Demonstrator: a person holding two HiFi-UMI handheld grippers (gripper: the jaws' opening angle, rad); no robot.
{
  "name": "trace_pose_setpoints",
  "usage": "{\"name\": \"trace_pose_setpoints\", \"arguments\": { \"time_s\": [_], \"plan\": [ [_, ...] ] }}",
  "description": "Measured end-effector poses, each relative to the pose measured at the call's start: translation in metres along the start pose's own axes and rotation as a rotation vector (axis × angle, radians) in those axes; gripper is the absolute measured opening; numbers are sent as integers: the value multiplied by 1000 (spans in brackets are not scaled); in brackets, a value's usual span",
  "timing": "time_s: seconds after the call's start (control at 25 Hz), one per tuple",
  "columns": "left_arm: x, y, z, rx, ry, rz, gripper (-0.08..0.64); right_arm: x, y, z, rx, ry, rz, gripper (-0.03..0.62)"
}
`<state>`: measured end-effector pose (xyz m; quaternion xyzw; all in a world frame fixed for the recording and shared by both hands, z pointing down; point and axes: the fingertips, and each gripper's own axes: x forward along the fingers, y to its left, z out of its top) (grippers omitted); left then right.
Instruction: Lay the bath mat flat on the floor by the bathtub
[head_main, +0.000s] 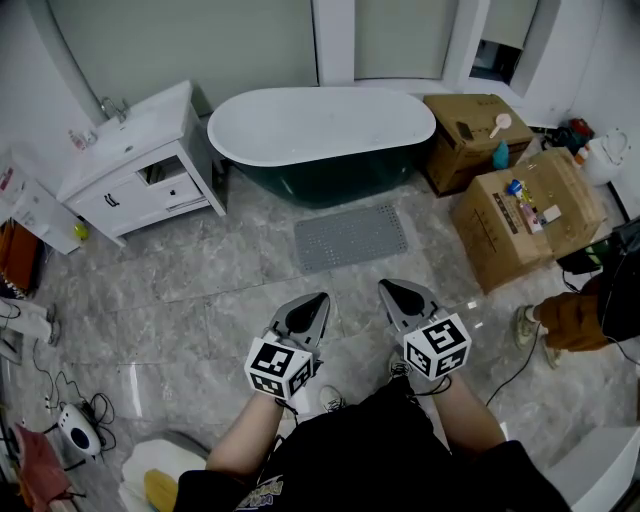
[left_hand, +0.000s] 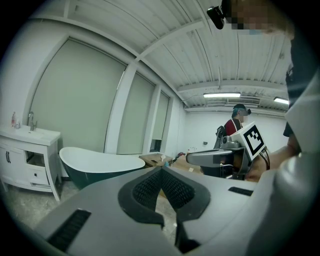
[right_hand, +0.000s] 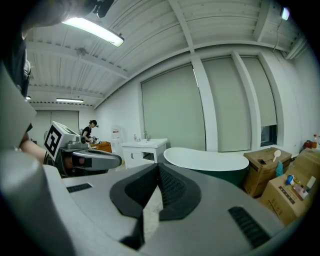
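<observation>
A grey bath mat (head_main: 352, 236) lies flat on the marble floor just in front of the dark green bathtub (head_main: 322, 140) with a white inside. My left gripper (head_main: 319, 299) and right gripper (head_main: 386, 288) hang side by side above the floor, nearer me than the mat and apart from it. Both point toward the tub. Their jaws are shut with nothing between them. In the left gripper view the tub (left_hand: 100, 167) is ahead on the left and the right gripper (left_hand: 192, 158) shows at the right. The right gripper view has the tub (right_hand: 207, 162) ahead.
A white vanity cabinet (head_main: 140, 165) with a sink stands left of the tub. Cardboard boxes (head_main: 525, 215) with small items on top sit to the right. Another person's foot (head_main: 527, 322) is at the right edge. Cables and a small device (head_main: 78, 428) lie at lower left.
</observation>
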<state>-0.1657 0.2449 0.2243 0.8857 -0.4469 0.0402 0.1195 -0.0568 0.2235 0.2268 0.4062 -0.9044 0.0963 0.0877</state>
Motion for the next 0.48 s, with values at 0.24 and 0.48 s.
{"name": "trace_pose_setpoints", "arguments": {
  "time_s": [0.24,0.48],
  "plan": [
    [1,-1,-1,5,0,1,15,-1,-2,-3,-2,4,2,15],
    [-1,-1,-1,9,2,2,15,0,1,-3,-4,1,6,15]
  ]
}}
